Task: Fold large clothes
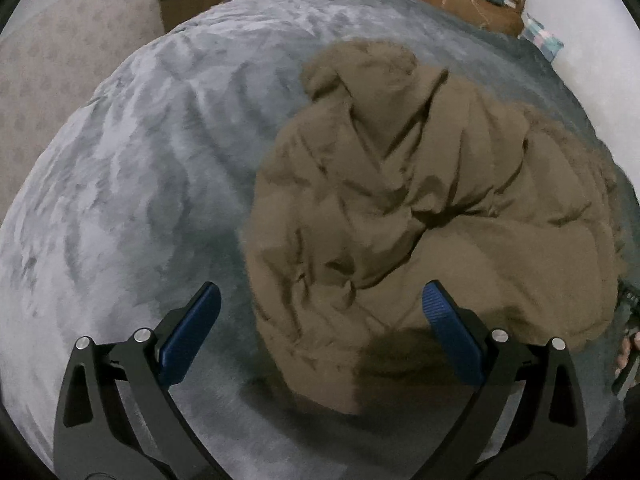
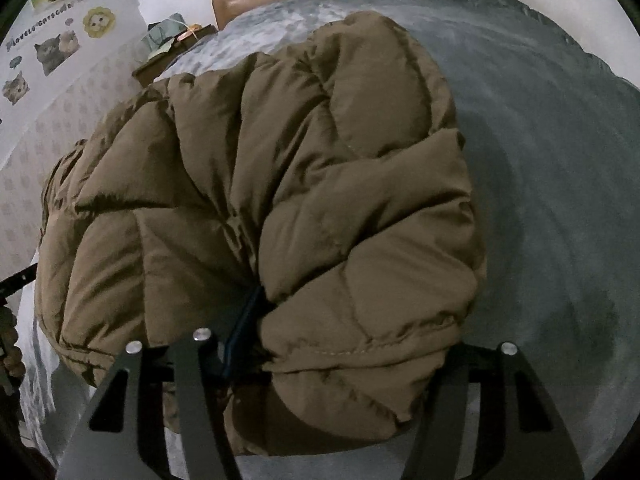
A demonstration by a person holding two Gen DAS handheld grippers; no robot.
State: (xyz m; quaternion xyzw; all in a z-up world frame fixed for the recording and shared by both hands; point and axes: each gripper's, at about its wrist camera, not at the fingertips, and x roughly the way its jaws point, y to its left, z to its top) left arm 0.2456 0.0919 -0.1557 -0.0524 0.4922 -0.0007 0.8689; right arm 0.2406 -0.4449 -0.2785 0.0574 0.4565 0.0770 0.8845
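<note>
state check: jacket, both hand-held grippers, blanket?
jacket: brown, puffy, bunched in a heap on the bed, not flat, partly folded over itself
left hand-held gripper: open, holding nothing, above the jacket's near edge
right hand-held gripper: a thick fold of jacket lies between its fingers; closure cannot be told
blanket: grey, spread over the bed, lightly rumpled

Grey plush-covered bed (image 1: 132, 184) with a bunched brown puffer jacket (image 1: 420, 208) on top.

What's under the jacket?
The jacket lies on a grey blanket, visible all around it. Anything beneath its bulk is covered. In the right view its padding hides the hand-held gripper's fingertips.
</note>
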